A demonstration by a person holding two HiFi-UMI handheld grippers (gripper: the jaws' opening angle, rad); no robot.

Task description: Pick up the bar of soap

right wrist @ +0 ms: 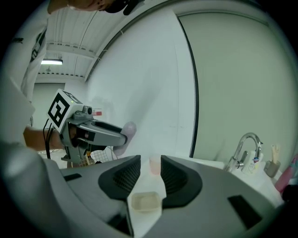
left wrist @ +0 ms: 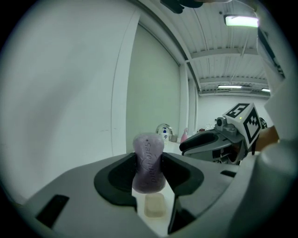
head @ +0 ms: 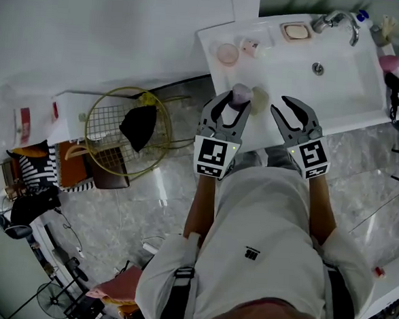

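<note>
Lilac bar of soap [left wrist: 148, 162]: matt, waxy-smooth, lettering pressed into one face.
Shell of left gripper [left wrist: 149, 173]: matt grey plastic; black pads [left wrist: 116, 179] smooth.
Shell of right gripper [right wrist: 150, 167]: same grey plastic; black pads [right wrist: 125, 175] finely ribbed.
White washbasin [head: 287, 80]: glossy, ceramic-looking.
Pale cream block [head: 259, 98], at the washbasin's front edge: dull, slightly translucent.
Curved tap [head: 338, 20]: polished bright metal.
Grey floor [head: 368, 181]: veined stone look, glossy.

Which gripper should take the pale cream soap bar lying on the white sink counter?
Right. The right gripper is open and empty, the pale cream soap bar just below its jaws; the left gripper is shut on a purple soap bar.
</note>
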